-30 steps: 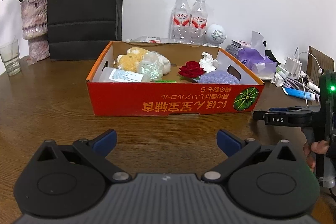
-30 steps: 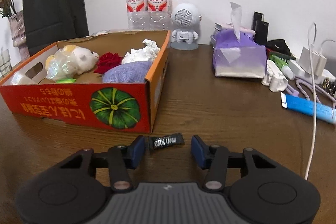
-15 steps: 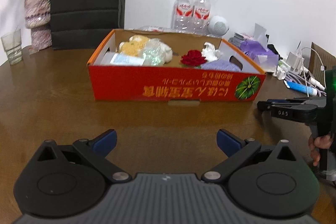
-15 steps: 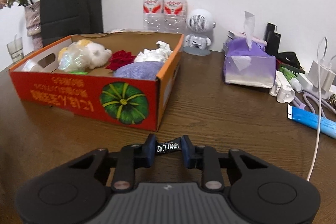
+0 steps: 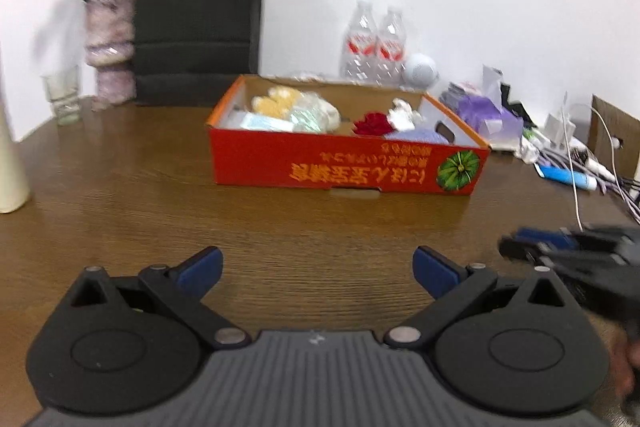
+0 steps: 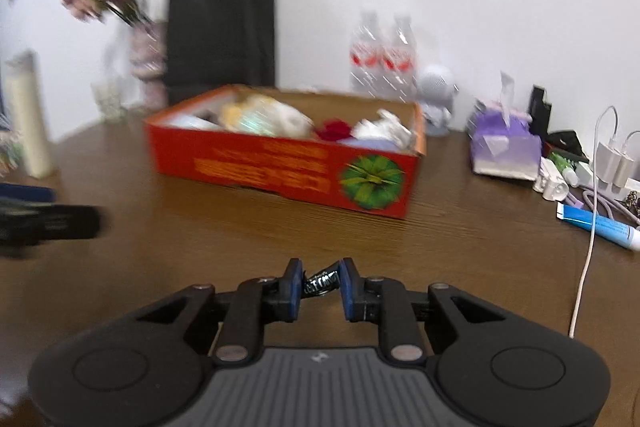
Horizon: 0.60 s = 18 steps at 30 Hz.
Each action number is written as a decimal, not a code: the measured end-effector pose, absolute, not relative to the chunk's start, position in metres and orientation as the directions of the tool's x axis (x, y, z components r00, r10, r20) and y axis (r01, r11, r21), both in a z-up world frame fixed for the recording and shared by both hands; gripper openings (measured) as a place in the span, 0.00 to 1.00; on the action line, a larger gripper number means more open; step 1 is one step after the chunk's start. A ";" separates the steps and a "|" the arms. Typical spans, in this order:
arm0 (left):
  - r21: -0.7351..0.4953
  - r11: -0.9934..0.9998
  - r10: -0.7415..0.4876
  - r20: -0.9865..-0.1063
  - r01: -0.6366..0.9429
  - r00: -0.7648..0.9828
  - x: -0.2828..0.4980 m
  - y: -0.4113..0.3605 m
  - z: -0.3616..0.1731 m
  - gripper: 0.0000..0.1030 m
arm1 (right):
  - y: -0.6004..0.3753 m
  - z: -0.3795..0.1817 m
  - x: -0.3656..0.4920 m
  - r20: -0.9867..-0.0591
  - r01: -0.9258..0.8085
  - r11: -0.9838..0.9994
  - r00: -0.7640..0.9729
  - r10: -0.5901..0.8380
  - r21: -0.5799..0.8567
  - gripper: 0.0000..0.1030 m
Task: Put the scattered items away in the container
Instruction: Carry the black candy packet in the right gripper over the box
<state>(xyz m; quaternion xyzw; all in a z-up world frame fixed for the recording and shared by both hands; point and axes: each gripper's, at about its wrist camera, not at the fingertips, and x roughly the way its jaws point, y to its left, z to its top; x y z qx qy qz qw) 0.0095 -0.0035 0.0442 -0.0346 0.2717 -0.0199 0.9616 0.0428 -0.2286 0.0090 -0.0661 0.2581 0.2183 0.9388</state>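
The red cardboard box (image 5: 348, 167) stands in the middle of the wooden table, holding a plush toy, a red rose, crumpled paper and a purple cloth. In the right wrist view the box (image 6: 260, 163) lies ahead and slightly left. My right gripper (image 6: 320, 279) is closing, and its blue pads press on a small black candy wrapper (image 6: 322, 283) held above the table. That gripper also shows, blurred, at the right edge of the left wrist view (image 5: 560, 247). My left gripper (image 5: 316, 263) is open and holds nothing, well short of the box.
A black paper bag (image 5: 200, 19), a vase of flowers (image 5: 108, 47) and a glass (image 5: 62, 99) stand at the back left. Two water bottles (image 5: 376, 47) are behind the box. A purple tissue pack (image 6: 504, 147), chargers, cables and a blue tube (image 6: 596, 223) crowd the right.
The right jaws shut on the black candy and carried it up off the table and back from the box. Both grippers drew back, so the box looks smaller.
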 end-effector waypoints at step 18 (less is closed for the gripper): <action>-0.021 0.998 0.056 -0.310 -0.066 0.949 -0.138 0.006 0.025 1.00 | -0.212 0.016 -0.143 -0.317 -0.431 0.901 0.848 0.425 0.057 0.18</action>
